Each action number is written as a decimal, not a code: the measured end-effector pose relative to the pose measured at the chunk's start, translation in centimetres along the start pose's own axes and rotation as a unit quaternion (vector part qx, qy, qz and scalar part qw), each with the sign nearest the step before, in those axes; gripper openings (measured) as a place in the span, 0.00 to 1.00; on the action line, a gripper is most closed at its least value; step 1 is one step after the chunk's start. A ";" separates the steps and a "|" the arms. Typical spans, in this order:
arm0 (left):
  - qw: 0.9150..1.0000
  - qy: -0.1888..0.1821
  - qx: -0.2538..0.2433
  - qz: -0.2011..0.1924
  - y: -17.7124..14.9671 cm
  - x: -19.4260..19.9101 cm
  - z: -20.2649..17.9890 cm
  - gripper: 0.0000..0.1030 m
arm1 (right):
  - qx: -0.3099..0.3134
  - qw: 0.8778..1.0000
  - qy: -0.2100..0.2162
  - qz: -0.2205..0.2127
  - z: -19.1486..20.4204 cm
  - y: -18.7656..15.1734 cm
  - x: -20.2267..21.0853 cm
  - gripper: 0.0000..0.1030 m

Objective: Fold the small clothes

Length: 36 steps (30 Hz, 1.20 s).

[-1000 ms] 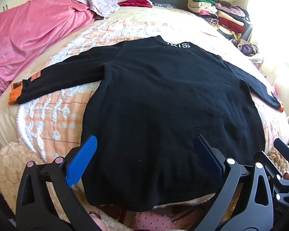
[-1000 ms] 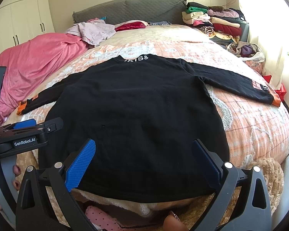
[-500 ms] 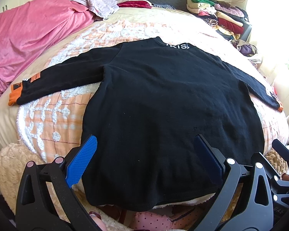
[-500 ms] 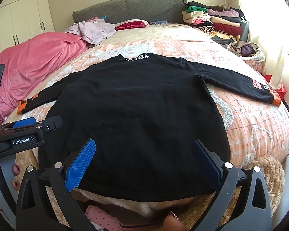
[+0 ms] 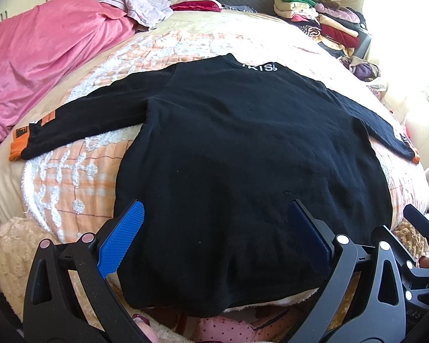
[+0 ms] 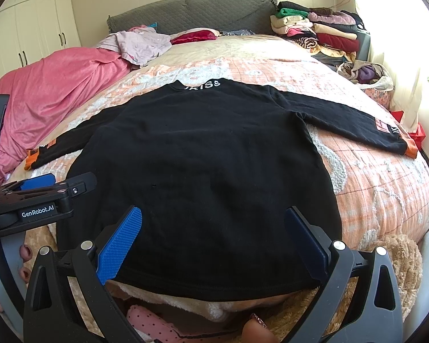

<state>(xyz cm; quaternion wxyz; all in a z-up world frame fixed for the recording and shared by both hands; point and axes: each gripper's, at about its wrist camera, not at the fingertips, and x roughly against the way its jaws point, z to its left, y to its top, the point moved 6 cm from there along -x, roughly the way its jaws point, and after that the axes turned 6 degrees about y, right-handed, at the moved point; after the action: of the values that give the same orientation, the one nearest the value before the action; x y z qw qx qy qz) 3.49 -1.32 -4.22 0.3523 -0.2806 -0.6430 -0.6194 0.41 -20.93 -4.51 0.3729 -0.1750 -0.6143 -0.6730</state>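
Observation:
A black long-sleeved top (image 5: 243, 148) (image 6: 203, 165) lies flat on the bed, back up, with both sleeves spread out and white letters at the collar. Orange cuffs end the left sleeve (image 5: 18, 143) and the right sleeve (image 6: 409, 145). My left gripper (image 5: 214, 240) hovers open over the hem, nothing between its blue pads. My right gripper (image 6: 213, 243) is also open above the hem, a little further right. In the right wrist view the left gripper (image 6: 40, 197) shows at the left edge.
An orange and white patterned bedspread (image 6: 371, 183) covers the bed. A pink blanket (image 5: 43, 57) is heaped at the left, loose clothes (image 6: 140, 43) lie near the grey headboard (image 6: 191, 14), and a stack of folded clothes (image 6: 317, 28) sits at the back right.
Both grippers have stayed open and nearly still; the views shift only slightly. The top has not moved.

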 end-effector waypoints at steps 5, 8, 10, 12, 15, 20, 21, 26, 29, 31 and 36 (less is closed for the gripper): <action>1.000 -0.001 -0.004 -0.001 0.3 -0.5 -0.4 0.92 | -0.003 1.000 -0.001 0.004 -0.3 0.3 -0.4 0.96; 1.000 -0.003 -0.005 -0.002 0.6 -0.7 -0.6 0.92 | -0.003 1.000 -0.003 0.007 -0.5 0.5 -0.7 0.96; 1.000 -0.003 -0.007 -0.004 0.9 -0.8 -0.7 0.92 | -0.005 1.000 -0.004 0.008 -0.7 0.7 -0.9 0.96; 1.000 -0.005 -0.009 -0.005 1.2 -1.1 -0.8 0.92 | -0.007 1.000 -0.006 0.008 -1.0 0.9 -1.2 0.96; 1.000 -0.007 -0.009 -0.004 1.8 -1.6 -0.8 0.92 | -0.009 1.000 -0.011 0.011 -1.5 1.4 -1.7 0.96; 1.000 -0.006 -0.009 -0.003 2.9 -2.3 -0.8 0.92 | -0.018 1.000 -0.017 0.013 -2.5 2.5 -2.5 0.96; 1.000 -0.005 -0.009 -0.005 3.2 -2.5 -0.8 0.92 | -0.019 1.000 -0.018 0.013 -2.7 2.7 -2.6 0.96; 1.000 -0.012 -0.011 -0.010 4.9 -3.0 -1.1 0.92 | -0.024 0.999 -0.029 0.007 -3.9 4.9 -3.3 0.96; 1.000 -0.020 -0.016 -0.012 6.2 -3.3 -1.4 0.92 | -0.033 0.999 -0.026 0.002 -4.7 6.5 -3.7 0.96; 1.000 -0.016 -0.020 -0.015 7.2 -3.5 -1.5 0.92 | -0.041 0.999 -0.025 0.000 -5.2 7.6 -4.0 0.96; 0.999 -0.018 -0.027 -0.024 10.1 -4.3 -2.0 0.92 | -0.064 0.998 -0.014 -0.008 -6.6 10.3 -4.5 0.96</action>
<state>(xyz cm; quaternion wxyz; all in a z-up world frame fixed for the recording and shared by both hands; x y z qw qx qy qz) 14.30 -2.18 -1.58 0.3182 -0.2853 -0.6389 -0.6397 12.22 -25.63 -1.65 0.3470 -0.2031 -0.5765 -0.7113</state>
